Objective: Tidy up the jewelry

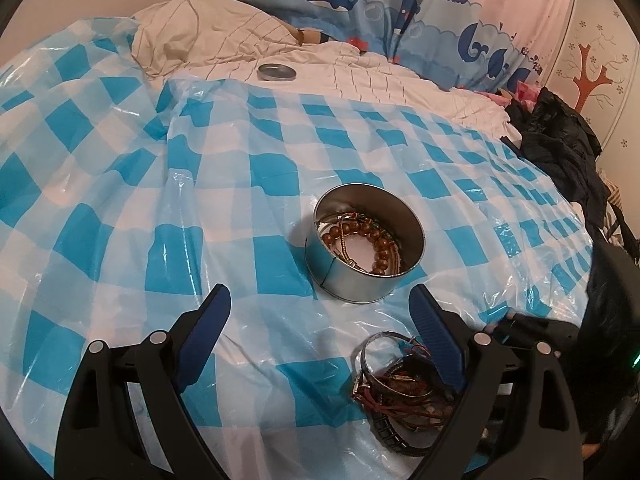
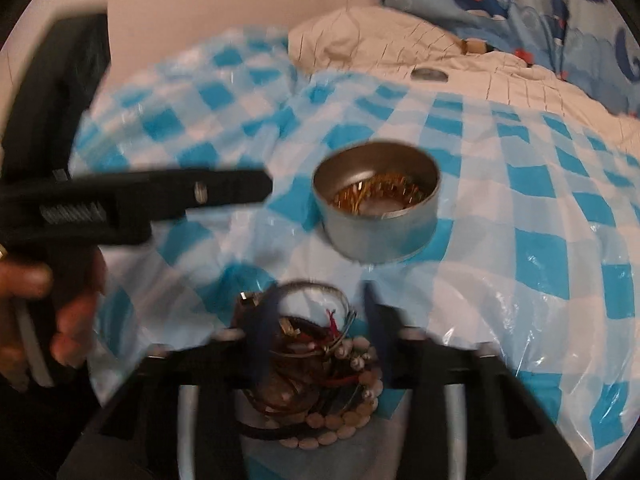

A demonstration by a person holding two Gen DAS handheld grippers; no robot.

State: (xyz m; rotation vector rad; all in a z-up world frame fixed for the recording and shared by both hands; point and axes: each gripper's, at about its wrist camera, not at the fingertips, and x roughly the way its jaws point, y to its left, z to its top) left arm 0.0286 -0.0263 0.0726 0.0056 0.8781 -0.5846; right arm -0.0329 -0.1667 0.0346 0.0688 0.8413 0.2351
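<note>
A round metal tin (image 1: 344, 280) (image 2: 380, 236) stands on the blue-checked plastic sheet (image 1: 160, 200), with a brown bead bracelet (image 1: 376, 240) and gold chains inside. A tangled pile of jewelry (image 1: 400, 384) (image 2: 320, 360) lies in front of it: bangles, red cords and a pale bead string. My left gripper (image 1: 320, 292) hangs open just short of the tin, its right finger (image 1: 436, 344) over the pile's edge. My right gripper (image 2: 318, 304) is blurred, its fingers apart on either side of the pile. The left gripper (image 2: 240, 190) shows from the side, held by a hand (image 2: 60, 320).
The tin's lid (image 1: 277, 72) (image 2: 429, 75) rests on the white quilt behind the sheet. A pillow (image 1: 200, 32) and a whale-print curtain (image 1: 360, 0) lie further back. Dark clothes (image 1: 560, 148) are heaped at the right edge of the bed.
</note>
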